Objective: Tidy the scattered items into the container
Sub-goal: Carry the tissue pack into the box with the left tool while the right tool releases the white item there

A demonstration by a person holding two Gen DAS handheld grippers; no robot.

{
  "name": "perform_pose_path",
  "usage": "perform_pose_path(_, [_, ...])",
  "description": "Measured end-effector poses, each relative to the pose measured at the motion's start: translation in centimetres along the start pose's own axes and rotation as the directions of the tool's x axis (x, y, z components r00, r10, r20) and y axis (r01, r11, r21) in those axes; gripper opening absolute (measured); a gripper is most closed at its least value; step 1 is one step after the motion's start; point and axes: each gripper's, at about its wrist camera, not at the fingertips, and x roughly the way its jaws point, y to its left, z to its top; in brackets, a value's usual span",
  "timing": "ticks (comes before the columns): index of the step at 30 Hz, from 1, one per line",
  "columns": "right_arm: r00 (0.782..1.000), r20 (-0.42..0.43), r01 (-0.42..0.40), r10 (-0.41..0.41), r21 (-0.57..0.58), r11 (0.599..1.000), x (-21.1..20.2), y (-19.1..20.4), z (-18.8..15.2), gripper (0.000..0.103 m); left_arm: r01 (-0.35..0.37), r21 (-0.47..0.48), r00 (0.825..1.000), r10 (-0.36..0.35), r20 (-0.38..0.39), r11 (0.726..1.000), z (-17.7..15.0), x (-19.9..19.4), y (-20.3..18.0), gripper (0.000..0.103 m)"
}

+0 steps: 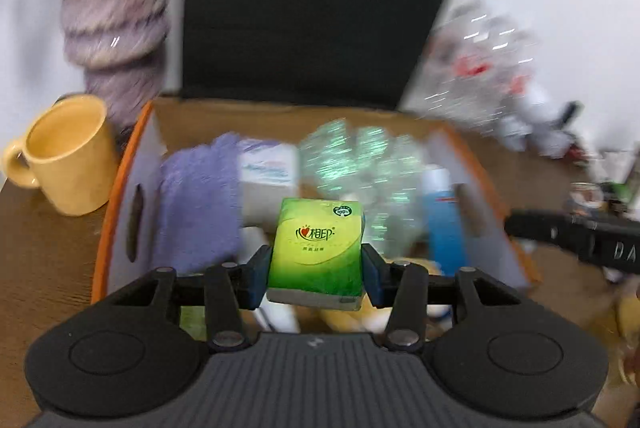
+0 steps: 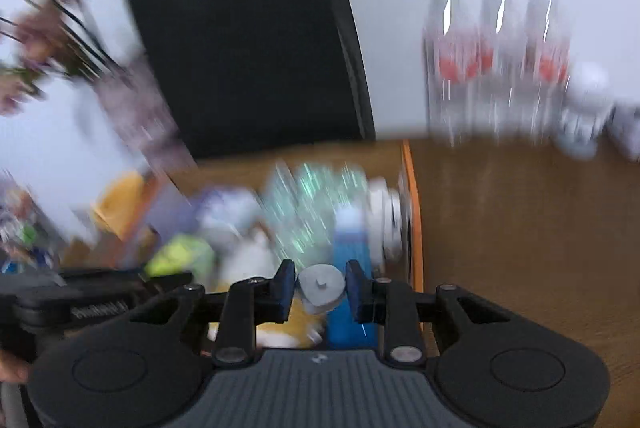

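We recorded the left gripper (image 1: pixel 316 260) clenched on a green tissue pack (image 1: pixel 318 248), its blue pads pressed against the pack's two sides, the pack held upright above the near end of an open cardboard box (image 1: pixel 120 184) with an orange rim. We recorded the right gripper (image 2: pixel 320 286) clenched on a small grey disc-shaped object (image 2: pixel 322 286) with a raised stub at its centre; what it was we could not tell. That gripper too stood over the box, near its right wall. Inside the box we listed a purple towel (image 1: pixel 196 204) at the left, a white packet (image 1: pixel 266 168) beside it, a crinkled clear wrapper with greenish glints (image 1: pixel 360 164) at the middle, and a blue-and-white bottle (image 1: pixel 442 224) at the right; lower contents were blurred. The box rested on a brown wooden table (image 1: pixel 44 252). A yellow mug (image 1: pixel 66 156) stood just left of the box, with a furry purple vase (image 1: pixel 114 16) behind it. A black panel (image 1: pixel 312 4) rose behind the box, and clear bottles with red labels (image 2: pixel 496 68) stood at the far right.
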Motion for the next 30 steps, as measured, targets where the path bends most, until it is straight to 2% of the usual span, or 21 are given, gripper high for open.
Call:
perform_pose_path(1, [0.999,-0.033,0.020,-0.020,-0.003,1.000,1.0,0.0,0.2,0.029,-0.009,0.013,1.000,0.009,-0.017,1.000,0.3,0.6,-0.1,0.056])
perform_pose_path(2, [0.997,-0.066,0.039,-0.040,-0.007,0.999,2.0,0.0,0.5,0.036,-0.011,0.023,1.000,0.012,-0.023,1.000,0.5,0.9,-0.1,0.071])
perform_pose_path(3, [0.994,-0.087,0.061,-0.061,-0.007,0.998,2.5,0.0,0.6,0.043,-0.016,0.025,1.000,0.016,-0.020,1.000,0.6,1.0,0.0,0.079])
perform_pose_path(4, [0.991,-0.108,0.081,-0.081,-0.007,0.997,3.0,0.0,0.6,0.056,-0.017,0.023,1.000,0.018,-0.016,1.000,0.6,0.9,0.1,0.085])
perform_pose_path(5, [0.990,-0.109,0.087,-0.086,0.001,0.996,3.1,-0.1,0.7,0.062,-0.019,0.022,1.000,0.019,-0.011,1.000,0.6,0.8,0.3,0.086])
perform_pose_path(7, [0.989,-0.120,0.083,-0.081,0.012,0.996,3.1,-0.1,0.7,0.064,-0.012,0.021,1.000,0.012,-0.019,1.000,0.8,0.6,0.5,0.089])
perform_pose_path(10, [0.977,-0.197,0.079,-0.076,0.008,0.997,3.4,0.3,1.0,0.074,-0.003,0.043,0.997,0.006,-0.077,0.999,1.1,0.3,0.6,0.103])
perform_pose_path(13, [0.956,-0.282,0.080,-0.081,-0.014,0.997,3.7,0.7,1.4,0.082,-0.029,0.104,0.989,0.044,-0.142,0.994,1.0,0.1,0.3,0.103])
perform_pose_path(15, [0.947,-0.308,0.090,-0.093,-0.022,0.996,3.4,1.1,1.4,0.085,-0.059,0.125,0.982,0.080,-0.170,0.990,0.8,-0.2,0.2,0.103])
perform_pose_path(17, [0.941,-0.324,0.092,-0.096,-0.026,0.995,3.2,1.5,1.1,0.091,-0.071,0.115,0.977,0.092,-0.193,0.991,0.5,-0.4,0.5,0.103])
perform_pose_path(20, [0.927,-0.361,0.096,-0.098,-0.023,0.995,2.9,1.7,0.6,0.091,-0.070,0.094,0.969,0.091,-0.232,0.993,0.0,-1.1,1.1,0.103])
perform_pose_path(25, [0.930,-0.350,0.111,-0.116,-0.032,0.993,1.1,2.3,0.0,0.091,-0.109,0.064,0.958,0.122,-0.259,0.992,-1.0,-2.7,1.9,0.103])
perform_pose_path(30, [0.939,-0.328,0.100,-0.108,-0.041,0.994,-1.3,3.3,-1.1,0.092,-0.074,0.083,0.969,0.092,-0.231,0.994,-1.8,-5.1,1.4,0.103])
